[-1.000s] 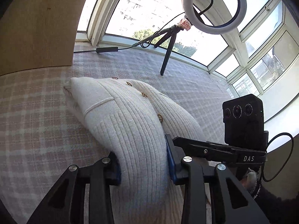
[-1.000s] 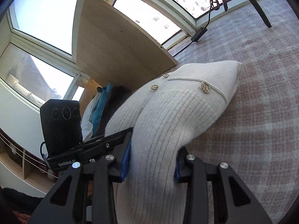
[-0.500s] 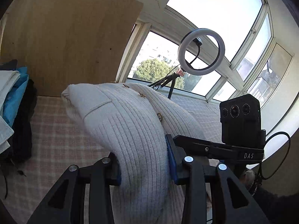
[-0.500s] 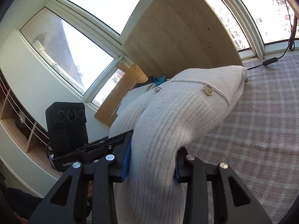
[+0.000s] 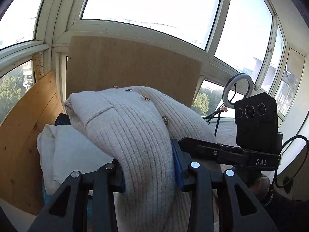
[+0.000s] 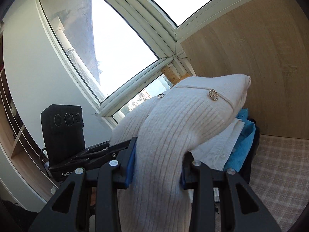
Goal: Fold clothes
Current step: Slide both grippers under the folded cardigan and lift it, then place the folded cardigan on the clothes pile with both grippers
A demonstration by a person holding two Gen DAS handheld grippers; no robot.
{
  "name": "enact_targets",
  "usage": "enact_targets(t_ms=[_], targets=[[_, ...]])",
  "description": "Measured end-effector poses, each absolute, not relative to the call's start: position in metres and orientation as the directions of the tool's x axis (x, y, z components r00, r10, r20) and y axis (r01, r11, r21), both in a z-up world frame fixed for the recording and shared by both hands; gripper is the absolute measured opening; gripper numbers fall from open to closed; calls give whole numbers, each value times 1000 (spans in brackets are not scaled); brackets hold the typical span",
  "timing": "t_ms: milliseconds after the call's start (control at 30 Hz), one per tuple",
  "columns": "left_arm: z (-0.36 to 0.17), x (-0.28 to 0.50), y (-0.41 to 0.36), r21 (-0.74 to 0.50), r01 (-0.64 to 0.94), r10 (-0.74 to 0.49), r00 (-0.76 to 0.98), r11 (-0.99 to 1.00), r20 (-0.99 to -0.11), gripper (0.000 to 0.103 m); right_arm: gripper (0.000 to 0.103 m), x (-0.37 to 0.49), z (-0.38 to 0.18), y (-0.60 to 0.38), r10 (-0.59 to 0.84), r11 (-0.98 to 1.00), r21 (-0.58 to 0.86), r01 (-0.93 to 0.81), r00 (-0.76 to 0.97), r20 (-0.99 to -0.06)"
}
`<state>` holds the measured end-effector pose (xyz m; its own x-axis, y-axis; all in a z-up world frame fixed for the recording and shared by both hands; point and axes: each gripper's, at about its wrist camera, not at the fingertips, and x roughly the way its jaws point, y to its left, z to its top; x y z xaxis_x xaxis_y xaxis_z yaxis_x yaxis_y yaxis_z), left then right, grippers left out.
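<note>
A folded cream ribbed cardigan (image 5: 123, 123) with small metal buttons is held up between both grippers. My left gripper (image 5: 148, 166) is shut on one side of the fold, and the right gripper (image 5: 256, 148) shows beside it at the right. In the right wrist view my right gripper (image 6: 157, 164) is shut on the same cardigan (image 6: 183, 116), with the left gripper (image 6: 63, 135) at the left. The cardigan's far end hangs over a pile of folded clothes (image 6: 237, 141); whether it touches the pile I cannot tell.
The pile has a white shirt (image 5: 69, 148) on top, blue and dark garments (image 6: 245, 133) beneath. Wooden boards (image 5: 133, 71) stand behind it against the windows. A checked cloth (image 6: 276, 166) covers the surface. A ring light on a tripod (image 5: 236, 90) stands at the far right.
Both grippers have carried the folded cardigan up and leftward, from above the checked cloth to over the pile of folded clothes by the wooden boards. Both stay shut on it.
</note>
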<state>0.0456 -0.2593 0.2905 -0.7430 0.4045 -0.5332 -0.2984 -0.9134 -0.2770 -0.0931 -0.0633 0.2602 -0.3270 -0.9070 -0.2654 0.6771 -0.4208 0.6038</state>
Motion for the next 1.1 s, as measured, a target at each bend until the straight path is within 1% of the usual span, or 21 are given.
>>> enact_targets(t_ms=[167, 200, 233, 267, 300, 333, 367, 400, 467, 567, 633, 733, 767, 800, 867, 933, 1000, 1033, 1100], targets=[[286, 14, -311, -247, -287, 377, -754, -926, -538, 35, 34, -115, 260, -111, -902, -431, 598, 676, -333, -275], [275, 5, -318, -197, -255, 322, -755, -947, -571, 40, 34, -120, 257, -119, -891, -454, 583, 674, -347, -293], [263, -4, -326, -134, -215, 251, -753, -967, -609, 43, 34, -127, 250, -127, -866, -500, 556, 664, -372, -334], [245, -13, -337, -72, -110, 130, -728, -991, -674, 49, 39, -136, 235, -134, -822, -566, 527, 635, -387, -417], [226, -22, -348, -1, 9, -5, -678, -1000, -735, 45, 42, -146, 215, -140, -763, -635, 494, 593, -383, -521], [213, -23, -360, 11, 70, -53, -644, -998, -763, 43, 42, -152, 198, -139, -709, -688, 473, 550, -373, -599], [210, -18, -366, -12, 76, -40, -653, -997, -756, 42, 42, -156, 182, -133, -666, -728, 464, 505, -357, -655], [208, -12, -370, -40, 71, -18, -670, -997, -742, 42, 42, -158, 172, -123, -657, -739, 482, 472, -344, -671], [210, -1, -376, -81, 56, 18, -704, -995, -710, 42, 42, -152, 176, -98, -711, -698, 551, 458, -354, -607], [226, 7, -372, -54, 9, 29, -756, -998, -654, 47, 42, -146, 209, -84, -745, -665, 544, 511, -410, -526], [229, -3, -370, -60, 0, 38, -761, -998, -647, 47, 42, -149, 228, -94, -754, -652, 513, 558, -414, -509], [224, -30, -367, -62, 0, 41, -751, -998, -659, 47, 43, -159, 241, -126, -755, -644, 468, 605, -403, -517], [220, -41, -365, -54, 9, 30, -742, -999, -670, 47, 47, -164, 239, -138, -757, -639, 466, 612, -392, -523], [215, -52, -363, -48, 19, 19, -731, -999, -682, 47, 53, -169, 235, -150, -755, -638, 463, 615, -382, -533], [197, -76, -362, -78, 19, 43, -694, -997, -719, 47, 53, -177, 218, -168, -714, -671, 420, 611, -379, -589], [172, -89, -364, -77, 40, 31, -662, -996, -749, 48, 54, -183, 190, -180, -634, -726, 342, 597, -388, -669], [155, -90, -360, -45, 19, 21, -667, -999, -744, 52, 54, -184, 164, -180, -595, -746, 306, 592, -386, -705], [149, -89, -355, -20, -2, 16, -671, -1000, -741, 53, 54, -183, 156, -179, -581, -750, 282, 598, -392, -713], [146, -89, -347, 18, -21, 1, -676, -1000, -737, 58, 54, -182, 146, -180, -546, -757, 225, 614, -405, -733]])
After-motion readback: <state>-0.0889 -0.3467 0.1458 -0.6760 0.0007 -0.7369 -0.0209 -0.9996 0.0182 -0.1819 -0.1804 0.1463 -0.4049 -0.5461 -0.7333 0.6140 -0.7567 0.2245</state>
